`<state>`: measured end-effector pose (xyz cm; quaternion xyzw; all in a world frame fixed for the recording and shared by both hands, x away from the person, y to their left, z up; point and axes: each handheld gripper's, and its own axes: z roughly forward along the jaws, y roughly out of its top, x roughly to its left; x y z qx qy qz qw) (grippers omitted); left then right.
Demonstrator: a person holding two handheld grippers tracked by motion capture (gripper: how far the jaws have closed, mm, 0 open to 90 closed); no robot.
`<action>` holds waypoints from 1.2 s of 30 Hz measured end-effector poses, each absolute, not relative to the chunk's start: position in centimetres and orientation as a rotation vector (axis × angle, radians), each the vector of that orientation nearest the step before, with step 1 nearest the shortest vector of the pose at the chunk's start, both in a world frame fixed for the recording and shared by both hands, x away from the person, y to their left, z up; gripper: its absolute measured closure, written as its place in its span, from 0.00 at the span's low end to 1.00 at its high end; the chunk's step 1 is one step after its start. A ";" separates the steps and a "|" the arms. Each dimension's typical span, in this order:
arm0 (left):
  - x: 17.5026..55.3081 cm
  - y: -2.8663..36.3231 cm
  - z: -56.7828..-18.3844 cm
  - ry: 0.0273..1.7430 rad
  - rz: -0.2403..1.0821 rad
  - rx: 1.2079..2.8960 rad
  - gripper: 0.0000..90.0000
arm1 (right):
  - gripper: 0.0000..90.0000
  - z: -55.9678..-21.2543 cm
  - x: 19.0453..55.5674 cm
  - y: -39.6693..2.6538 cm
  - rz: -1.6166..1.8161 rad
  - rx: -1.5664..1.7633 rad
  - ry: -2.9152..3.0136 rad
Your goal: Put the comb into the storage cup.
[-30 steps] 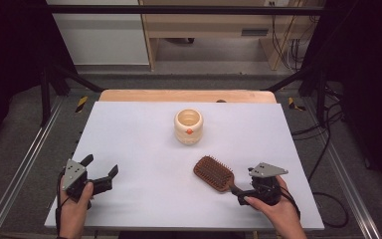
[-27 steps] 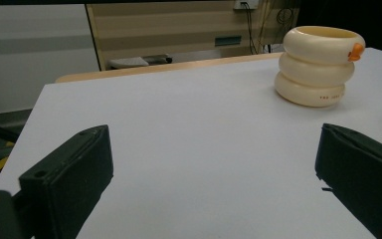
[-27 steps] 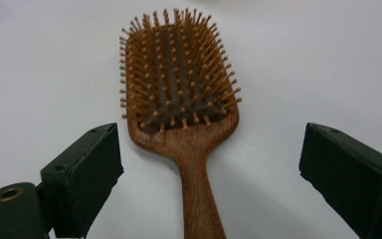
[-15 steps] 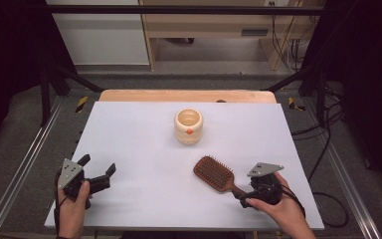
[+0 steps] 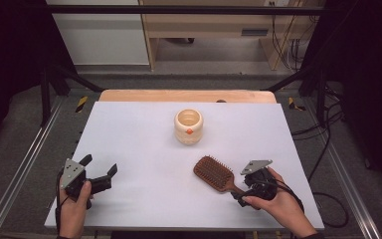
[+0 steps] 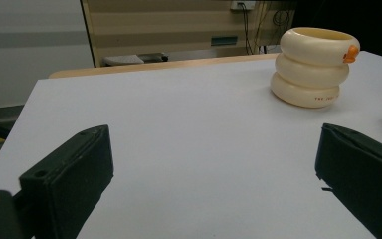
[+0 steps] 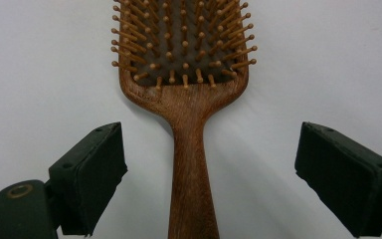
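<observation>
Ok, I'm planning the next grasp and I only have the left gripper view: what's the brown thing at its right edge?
Observer: A wooden hairbrush, lying bristles up on the white table.
Operator: Where's the right gripper?
Observer: The right gripper is at the brush's handle, which lies between its open jaws, touched by neither.
Operator: Which way does the brush point?
Observer: In the high view its head points toward the cream cup, and its handle toward the near right corner.

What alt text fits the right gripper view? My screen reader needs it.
A wooden paddle hairbrush lies bristles-up on a white table, its handle running between the right gripper's two open black jaws, which do not touch it.
</observation>
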<state>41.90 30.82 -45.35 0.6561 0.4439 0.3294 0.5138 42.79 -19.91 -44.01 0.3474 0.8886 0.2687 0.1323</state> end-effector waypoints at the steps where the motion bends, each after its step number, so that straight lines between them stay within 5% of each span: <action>1: 41.9 30.8 -45.3 1.067 0.792 1.577 0.02 | 0.14 -44.0 42.8 -19.9 0.780 1.008 2.578; 16: 42.0 30.9 -45.4 1.077 0.796 1.575 0.02 | 0.21 -44.6 43.1 -19.6 0.770 1.045 2.621; 36: 42.0 30.9 -45.3 1.068 0.789 1.582 0.02 | 0.52 -44.9 43.6 -18.0 0.681 1.072 2.694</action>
